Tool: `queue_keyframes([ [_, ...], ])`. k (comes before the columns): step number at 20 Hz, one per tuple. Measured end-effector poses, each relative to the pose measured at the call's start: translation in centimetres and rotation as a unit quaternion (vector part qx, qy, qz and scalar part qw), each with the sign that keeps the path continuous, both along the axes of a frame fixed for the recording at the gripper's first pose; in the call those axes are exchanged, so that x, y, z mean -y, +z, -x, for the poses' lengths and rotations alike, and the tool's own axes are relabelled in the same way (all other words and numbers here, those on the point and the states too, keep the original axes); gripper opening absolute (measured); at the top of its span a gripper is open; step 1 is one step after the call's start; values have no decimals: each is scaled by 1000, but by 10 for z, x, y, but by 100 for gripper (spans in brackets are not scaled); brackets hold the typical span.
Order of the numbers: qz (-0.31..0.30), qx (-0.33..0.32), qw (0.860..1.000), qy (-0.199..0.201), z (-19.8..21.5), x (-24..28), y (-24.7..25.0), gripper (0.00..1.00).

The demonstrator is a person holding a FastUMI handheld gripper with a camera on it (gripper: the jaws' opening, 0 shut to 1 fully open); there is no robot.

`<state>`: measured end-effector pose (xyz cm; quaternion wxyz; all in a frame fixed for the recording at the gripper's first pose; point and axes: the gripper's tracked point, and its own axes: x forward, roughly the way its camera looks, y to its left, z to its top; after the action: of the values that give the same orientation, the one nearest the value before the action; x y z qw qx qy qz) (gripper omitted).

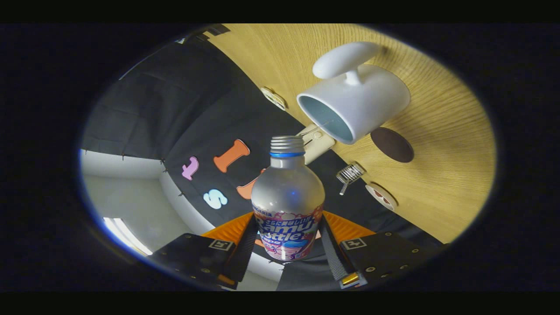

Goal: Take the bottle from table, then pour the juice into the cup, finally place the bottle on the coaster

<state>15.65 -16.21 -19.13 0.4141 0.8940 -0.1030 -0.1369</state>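
My gripper (286, 245) is shut on a silver bottle (287, 192) with a printed label and a threaded, uncapped neck with a blue ring. Both fingers press on its lower body. The whole view is rolled, so the bottle is tipped over toward the white cup (356, 103), whose pale blue inside faces the bottle's mouth just ahead of it. The cup stands on the wooden table (442, 175), with its rounded handle on the far side. A dark round coaster (392, 144) lies on the table right beside the cup. No liquid is seen leaving the bottle.
A cream clip-like fitting (316, 142) sits at the table edge just beyond the bottle's mouth. A small metal clip (349, 174) and two round markers (381, 196) (274, 98) lie along the same edge. The booth's black cloth wall hangs past it.
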Motion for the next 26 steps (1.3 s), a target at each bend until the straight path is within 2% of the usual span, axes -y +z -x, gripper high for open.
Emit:
queue_keyframes([
  [7, 2, -5, 1000, -6, 2, 2, -2, 74],
  [11, 23, -34, 999, 12, 1, -2, -13, 74],
  [16, 92, -98, 989, 56, 1, -11, -30, 74],
  [20, 194, -153, 962, 116, 8, -22, -49, 74],
  [22, 238, -168, 947, 132, 8, -19, -58, 74],
  [26, 362, -174, 900, 167, 4, -20, -52, 74],
])
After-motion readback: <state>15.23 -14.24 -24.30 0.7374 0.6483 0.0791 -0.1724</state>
